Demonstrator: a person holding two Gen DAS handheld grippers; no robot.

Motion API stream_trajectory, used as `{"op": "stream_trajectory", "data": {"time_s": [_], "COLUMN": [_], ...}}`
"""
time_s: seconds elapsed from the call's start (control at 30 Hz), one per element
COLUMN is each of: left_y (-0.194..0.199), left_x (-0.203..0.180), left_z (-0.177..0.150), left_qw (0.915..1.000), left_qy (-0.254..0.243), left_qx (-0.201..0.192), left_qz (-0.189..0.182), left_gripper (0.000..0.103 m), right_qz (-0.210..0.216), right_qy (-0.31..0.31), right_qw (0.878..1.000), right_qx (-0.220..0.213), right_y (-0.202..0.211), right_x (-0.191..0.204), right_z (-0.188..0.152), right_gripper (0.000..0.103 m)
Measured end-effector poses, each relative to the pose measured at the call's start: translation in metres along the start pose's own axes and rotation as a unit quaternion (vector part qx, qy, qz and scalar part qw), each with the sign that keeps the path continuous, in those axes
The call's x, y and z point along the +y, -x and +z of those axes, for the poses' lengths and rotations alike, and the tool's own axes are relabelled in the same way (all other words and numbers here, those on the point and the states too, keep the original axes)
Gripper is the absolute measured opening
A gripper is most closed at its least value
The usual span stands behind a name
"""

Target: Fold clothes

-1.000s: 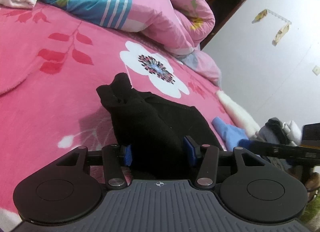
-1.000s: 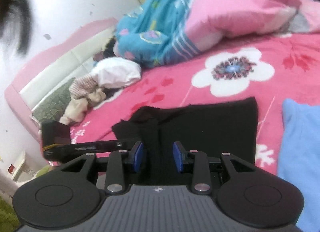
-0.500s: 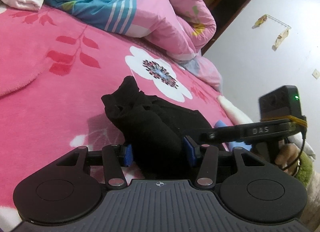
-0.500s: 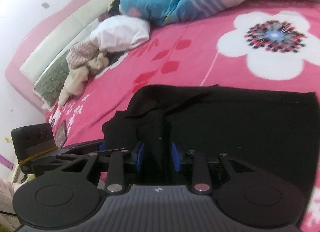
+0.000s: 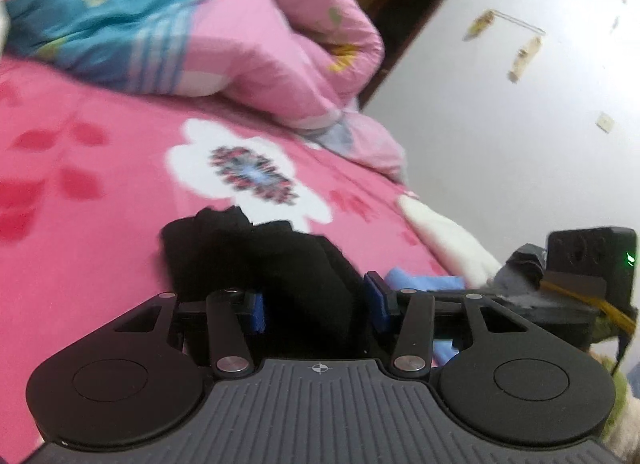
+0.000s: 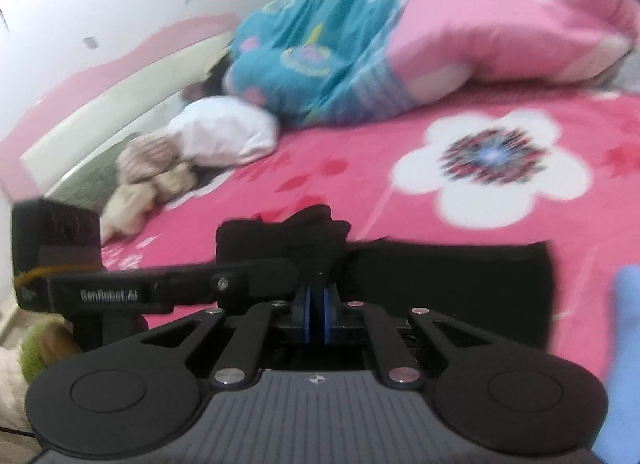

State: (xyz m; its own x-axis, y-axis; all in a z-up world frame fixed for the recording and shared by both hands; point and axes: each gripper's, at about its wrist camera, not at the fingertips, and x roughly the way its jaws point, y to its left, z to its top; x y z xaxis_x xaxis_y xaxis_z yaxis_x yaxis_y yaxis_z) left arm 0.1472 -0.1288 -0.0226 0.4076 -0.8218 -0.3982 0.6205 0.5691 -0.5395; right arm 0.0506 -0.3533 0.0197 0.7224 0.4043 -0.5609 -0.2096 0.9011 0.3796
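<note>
A black garment [image 5: 272, 264] lies bunched on the pink flowered bedspread [image 5: 80, 248]. In the right wrist view it spreads flat to the right [image 6: 460, 276] with a crumpled hump at its left end. My left gripper [image 5: 316, 308] is open, its blue pads wide apart on either side of the black bunch. My right gripper [image 6: 316, 304] is shut on the black garment's near edge, the pads almost touching. Each gripper shows in the other's view: the right one [image 5: 560, 304] at the right, the left one [image 6: 160, 292] at the left.
A pink and teal quilt [image 5: 180, 32] is heaped at the far side of the bed. A light blue garment [image 6: 628, 328] lies right of the black one. A white pillow [image 6: 228, 136] and beige clothes [image 6: 152, 168] sit by the headboard. A white wall [image 5: 500, 124] borders the bed.
My right gripper has gone from open to shut, pinching the black garment's edge. The left gripper stays open around the bunch, and both views have shifted slightly.
</note>
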Motion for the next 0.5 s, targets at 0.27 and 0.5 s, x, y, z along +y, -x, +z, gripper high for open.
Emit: {"op": "stream_trajectory", "data": {"time_s": [0.27,0.5], "left_y": [-0.048,-0.04], "left_x": [-0.006,-0.001], "left_z": [0.007,0.003], "left_qw": [0.9998,0.9997], "left_qy": [-0.003,0.002], "left_qx": [0.02,0.021], "left_qz": [0.005,0.01], "left_gripper": [0.047,0.05], "right_qz": [-0.043,-0.025], "right_qy": [-0.057,-0.097], "right_qw": [0.997,0.995], "right_qx": [-0.012,-0.011], "right_y": [0.006,0.002], "right_x": [-0.047,-0.064], "right_z": [-0.012,-0.02], "right_gripper": [0.006,0.008]}}
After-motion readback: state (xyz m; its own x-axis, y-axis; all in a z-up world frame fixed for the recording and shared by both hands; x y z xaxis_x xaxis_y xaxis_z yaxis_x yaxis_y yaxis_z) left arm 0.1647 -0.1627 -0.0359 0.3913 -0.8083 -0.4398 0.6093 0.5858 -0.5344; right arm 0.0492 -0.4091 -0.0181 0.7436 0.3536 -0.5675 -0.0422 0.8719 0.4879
